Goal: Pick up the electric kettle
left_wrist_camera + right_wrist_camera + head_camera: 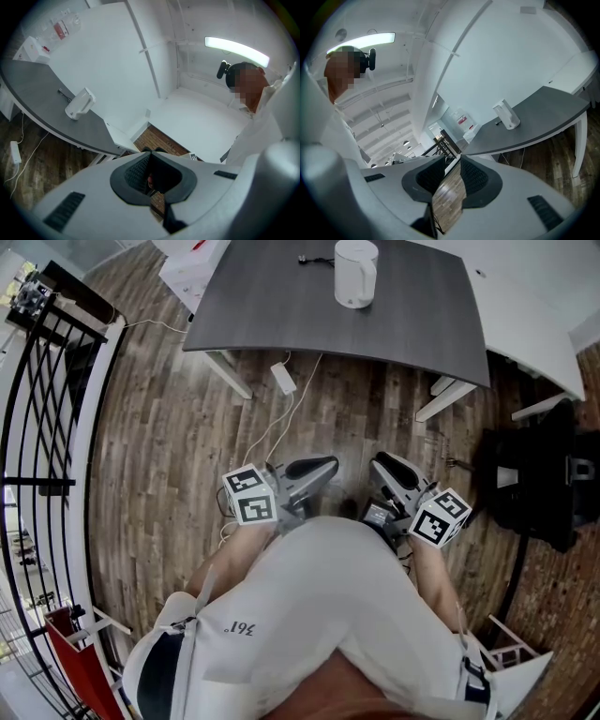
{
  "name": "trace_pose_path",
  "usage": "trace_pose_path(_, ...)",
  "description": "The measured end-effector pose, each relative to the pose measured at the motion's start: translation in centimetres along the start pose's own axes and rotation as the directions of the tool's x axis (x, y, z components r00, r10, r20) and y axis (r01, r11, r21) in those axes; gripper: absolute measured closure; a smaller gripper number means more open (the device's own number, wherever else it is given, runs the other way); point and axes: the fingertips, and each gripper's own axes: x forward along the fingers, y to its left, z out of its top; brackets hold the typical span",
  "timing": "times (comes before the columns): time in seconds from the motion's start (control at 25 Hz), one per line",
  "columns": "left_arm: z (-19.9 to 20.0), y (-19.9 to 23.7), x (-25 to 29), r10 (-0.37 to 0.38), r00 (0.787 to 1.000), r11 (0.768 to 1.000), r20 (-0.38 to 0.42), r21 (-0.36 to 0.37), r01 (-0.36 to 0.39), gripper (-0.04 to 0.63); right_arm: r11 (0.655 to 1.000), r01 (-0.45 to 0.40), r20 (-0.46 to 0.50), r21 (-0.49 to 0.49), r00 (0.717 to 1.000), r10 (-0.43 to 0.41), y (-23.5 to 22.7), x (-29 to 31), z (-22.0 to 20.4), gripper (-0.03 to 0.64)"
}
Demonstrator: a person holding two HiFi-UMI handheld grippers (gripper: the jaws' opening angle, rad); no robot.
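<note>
The white electric kettle stands upright near the far edge of the dark grey table. Both grippers are held low at the person's waist, well short of the table. The left gripper is shut with nothing in it, and in the left gripper view its jaws meet while the kettle shows small at the left. The right gripper is open; in the right gripper view a gap of wooden floor shows between its pads, and the kettle sits far off on the table.
A black cord lies on the table beside the kettle. A white power adapter and cable lie on the wooden floor under the table's near edge. A black railing runs along the left, a black chair stands at the right, and a white table adjoins the grey one.
</note>
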Motion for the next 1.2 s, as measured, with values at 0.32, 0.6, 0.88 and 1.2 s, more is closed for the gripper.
trace_pose_path(0.32, 0.3, 0.3, 1.8, 0.030, 0.999, 0.999, 0.031, 0.020, -0.031, 0.591, 1.000, -0.015, -0.022, -0.004, 1.000, 0.015, -1.6, -1.1, 0.8, 0.535)
trace_pose_path(0.6, 0.9, 0.8, 3.6, 0.074, 0.993, 0.995, 0.097, 0.056, -0.080, 0.589, 1.000, -0.007, -0.029, -0.014, 1.000, 0.007, -3.8, -2.7, 1.7, 0.535)
trace_pose_path(0.88, 0.4, 1.3, 4.5, 0.124, 0.986, 0.990, 0.109, 0.060, -0.131, 0.509, 1.000, -0.009, -0.048, -0.019, 0.999, 0.008, -5.5, -2.7, 1.8, 0.515)
trace_pose_path(1.2, 1.6, 3.6, 4.2, 0.139, 0.986, 0.987, 0.088, 0.068, -0.145, 0.509, 0.999, 0.008, -0.059, -0.036, 0.998, -0.010, -6.7, -0.1, 2.3, 0.514)
